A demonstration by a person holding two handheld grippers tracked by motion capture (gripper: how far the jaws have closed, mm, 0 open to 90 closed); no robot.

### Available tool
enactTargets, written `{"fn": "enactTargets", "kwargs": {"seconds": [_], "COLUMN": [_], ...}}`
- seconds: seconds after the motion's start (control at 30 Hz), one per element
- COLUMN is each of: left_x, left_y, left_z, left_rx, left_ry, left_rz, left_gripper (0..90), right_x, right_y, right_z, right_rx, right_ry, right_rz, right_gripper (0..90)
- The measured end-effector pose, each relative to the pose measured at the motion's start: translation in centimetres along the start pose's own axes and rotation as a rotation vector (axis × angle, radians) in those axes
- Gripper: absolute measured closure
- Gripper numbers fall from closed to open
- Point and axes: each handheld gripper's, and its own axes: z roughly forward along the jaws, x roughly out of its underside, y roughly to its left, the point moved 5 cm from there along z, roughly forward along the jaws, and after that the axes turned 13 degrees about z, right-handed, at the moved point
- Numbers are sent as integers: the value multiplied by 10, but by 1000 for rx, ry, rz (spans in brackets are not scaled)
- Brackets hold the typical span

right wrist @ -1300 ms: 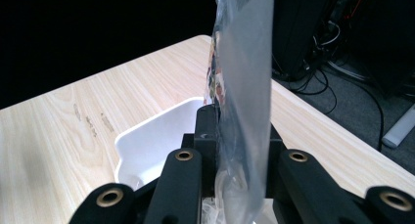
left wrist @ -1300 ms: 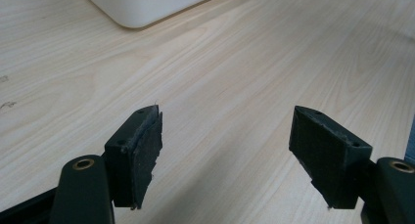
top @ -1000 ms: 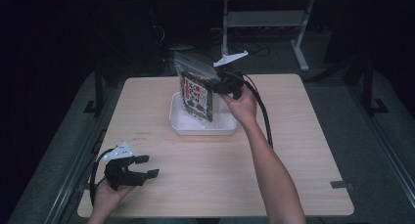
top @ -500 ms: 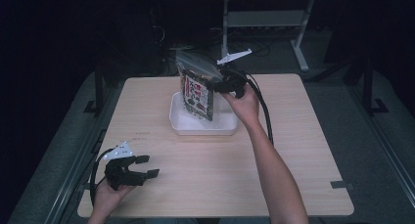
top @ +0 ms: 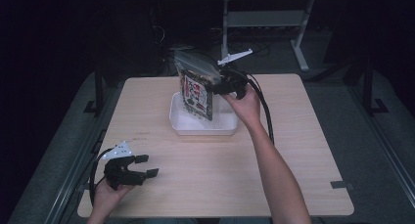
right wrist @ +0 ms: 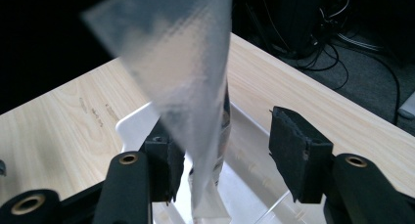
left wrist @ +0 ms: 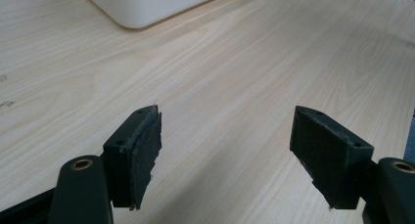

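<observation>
While the left tongs [top: 147, 166] rest spread apart on the worktop [top: 303, 136], the right tongs [right wrist: 225, 158] stand parted around the clear top of a snack bag [top: 196, 93], upright in the white tray [top: 203, 127].

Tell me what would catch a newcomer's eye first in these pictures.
The snack bag with its busy printed front stands out, upright in the white tray at the far middle of the wooden table. The right hand-held gripper is at the bag's clear top edge, its jaws parted around the plastic in its own view. The left hand-held gripper rests open at the table's near left corner.
</observation>
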Motion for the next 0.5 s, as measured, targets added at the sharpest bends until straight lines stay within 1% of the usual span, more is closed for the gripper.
{"fn": "enactTargets", "kwargs": {"seconds": [0.13,0.3,0.5], "left_x": [-1,-1,0], "left_y": [0,0,0], "left_z": [1,1,1], "left_rx": [1,0,-3], "left_ry": [0,1,3], "left_rz": [3,3,3], "left_gripper": [264,264,262], "right_x": [1,4,8], "right_y": [1,4,2], "right_z": [-3,-5,-11], "right_rx": [-9,-12,-18], "right_ry": [-1,6,12], "right_rz": [2,-12,0], "right_gripper": [442,412,393]}}
